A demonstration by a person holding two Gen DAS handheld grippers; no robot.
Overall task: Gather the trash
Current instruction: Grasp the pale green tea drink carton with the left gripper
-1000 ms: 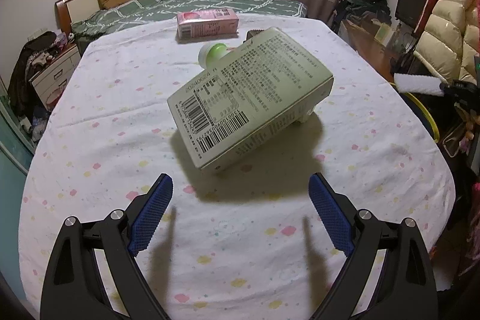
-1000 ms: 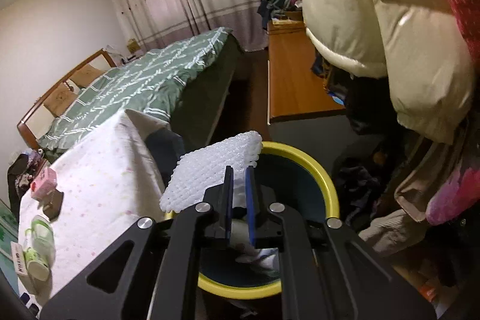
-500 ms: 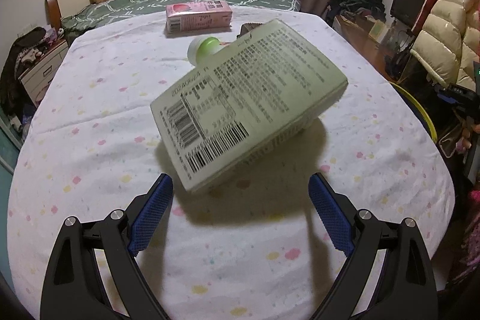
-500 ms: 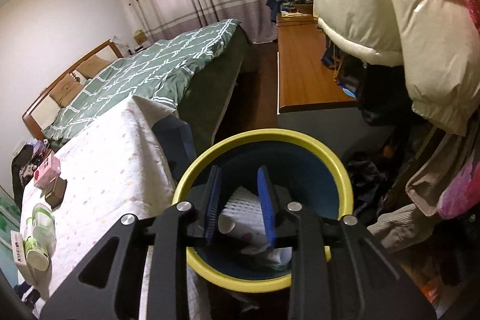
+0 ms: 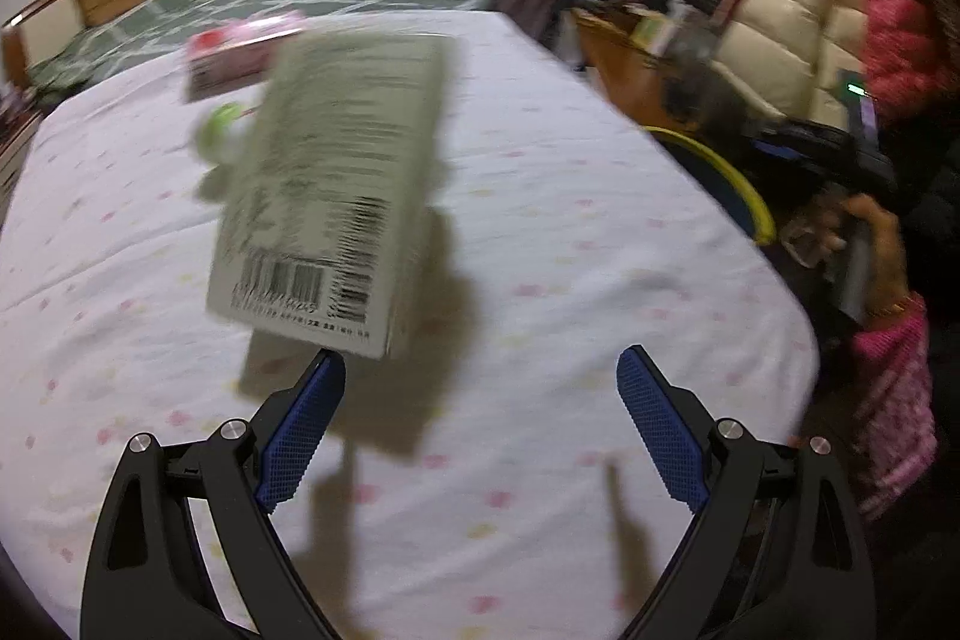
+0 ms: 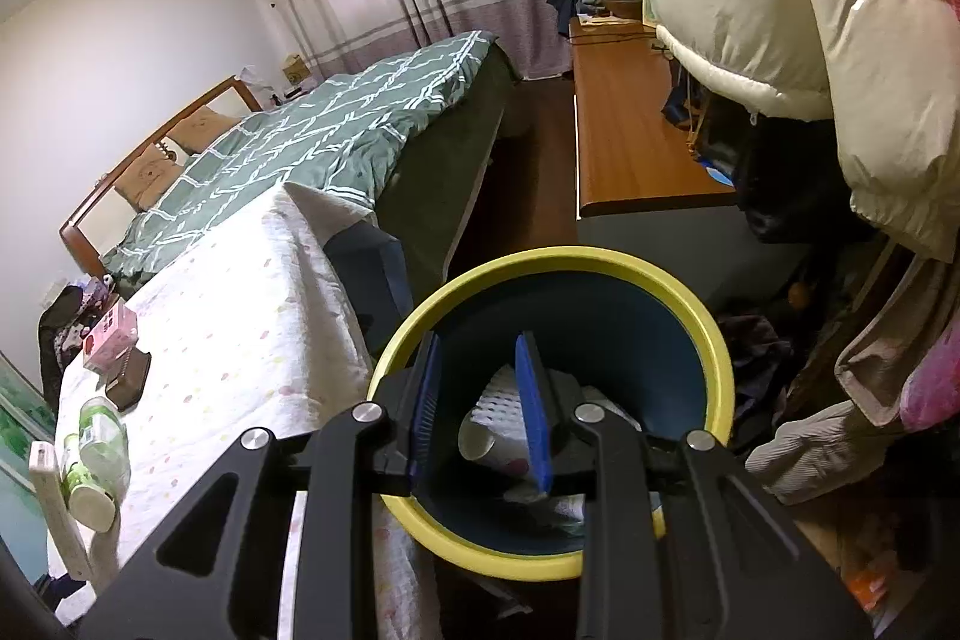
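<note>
A pale green carton [image 5: 336,184] with a barcode lies tilted on the table, propped on a green-capped bottle [image 5: 219,133]; the left wrist view is blurred. My left gripper [image 5: 480,394] is open and empty, its left fingertip just under the carton's near corner. My right gripper [image 6: 480,412] is open and empty above the yellow-rimmed blue trash bin [image 6: 714,340]. White foam wrap [image 6: 501,400] and a paper cup [image 6: 480,439] lie inside the bin.
A pink box [image 5: 240,52] lies further back on the table, also in the right wrist view [image 6: 111,343] beside a dark box [image 6: 129,379]. The bin rim [image 5: 729,175] stands off the table's right edge. A bed, a wooden desk and hanging jackets surround.
My right gripper opened and let the foam wrap fall into the bin. My left gripper moved closer to the carton and swung right.
</note>
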